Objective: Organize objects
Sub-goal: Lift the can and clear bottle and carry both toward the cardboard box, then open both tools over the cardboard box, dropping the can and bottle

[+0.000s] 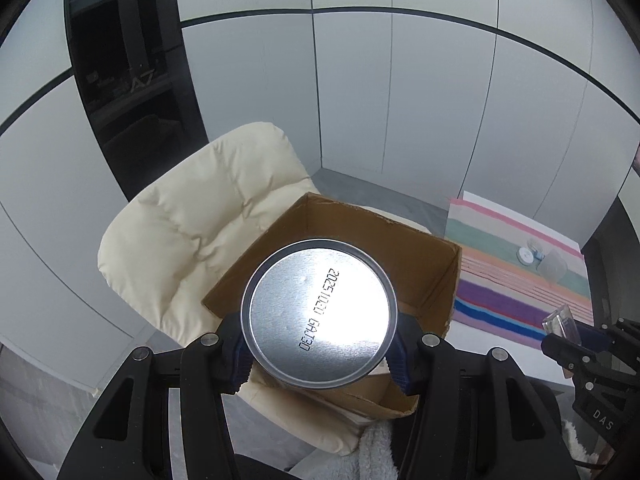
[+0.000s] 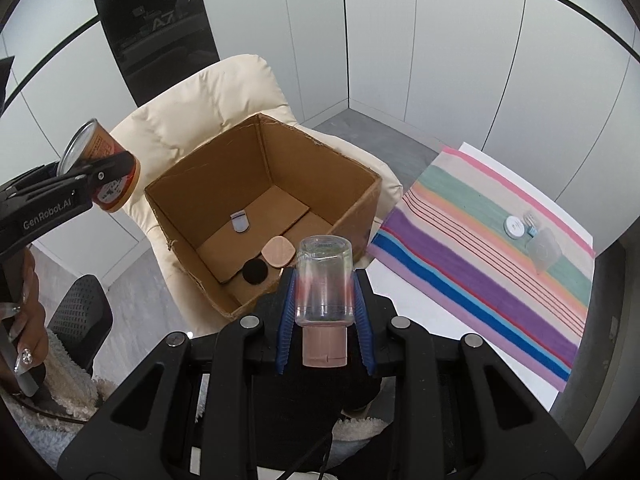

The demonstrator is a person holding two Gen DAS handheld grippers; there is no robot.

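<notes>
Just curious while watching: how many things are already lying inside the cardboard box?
3: a white tag mid-floor, a beige square pad and a black disc nearer the front. The near wall may hide more.

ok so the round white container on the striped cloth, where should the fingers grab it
Take the round white container across its rim from above, fingers either side. It lies flat and low on the striped cloth, so there is little side wall to catch. The clear case sits close beside it, so keep the fingers off that side.

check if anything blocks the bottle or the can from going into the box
Nothing visible does. The box is open-topped, with only three small items on its floor. The bottle hangs near its front edge; the can is held by its left side.
</notes>
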